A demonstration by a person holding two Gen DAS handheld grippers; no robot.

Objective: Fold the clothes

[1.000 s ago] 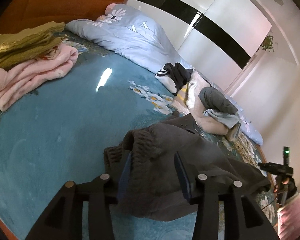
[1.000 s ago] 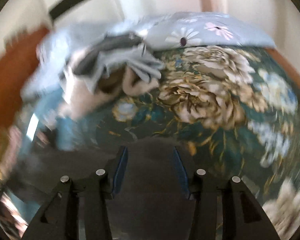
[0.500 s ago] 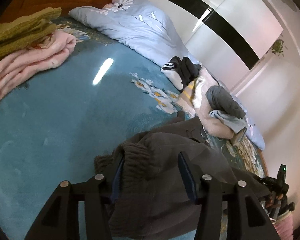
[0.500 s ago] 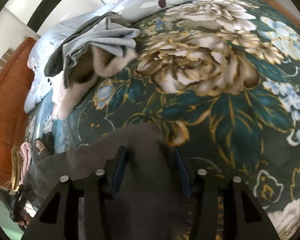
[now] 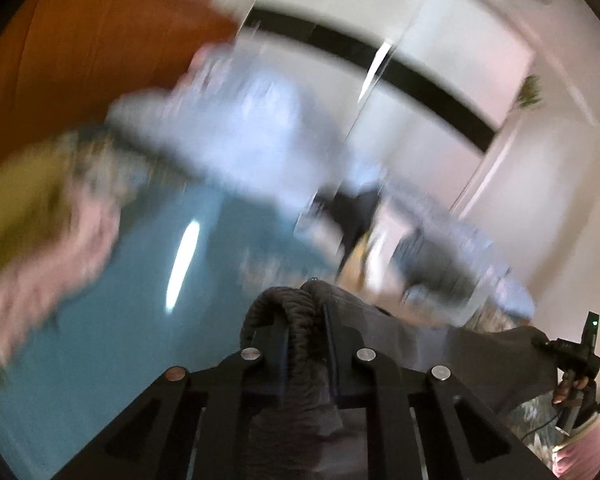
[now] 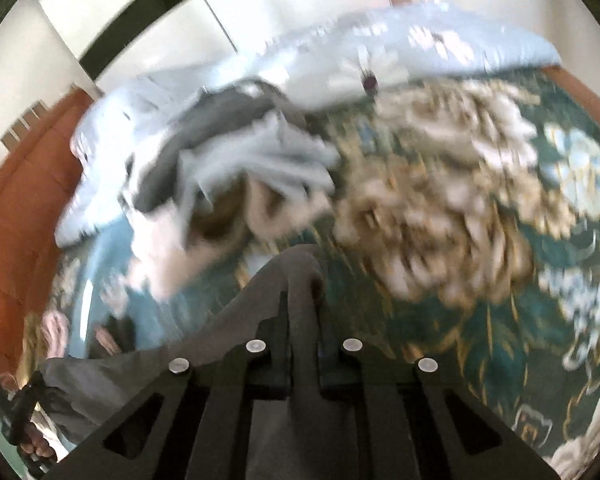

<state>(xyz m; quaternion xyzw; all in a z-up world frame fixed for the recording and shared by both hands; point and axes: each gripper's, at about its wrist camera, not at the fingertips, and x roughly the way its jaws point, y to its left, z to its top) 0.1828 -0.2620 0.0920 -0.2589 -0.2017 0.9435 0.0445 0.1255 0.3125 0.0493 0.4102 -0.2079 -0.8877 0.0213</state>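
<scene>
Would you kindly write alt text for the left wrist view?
The left gripper is clamped on the ribbed edge of a dark grey knitted garment, lifted above a teal bedspread. The motion-blurred background shows a pale blue duvet.

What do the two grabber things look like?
Both are matte black. The left gripper and the right gripper each have two flat straight fingers on angular black frames with triangular cut-outs and four round silver bolt heads. No cables or sleeves show on them up close.
</scene>
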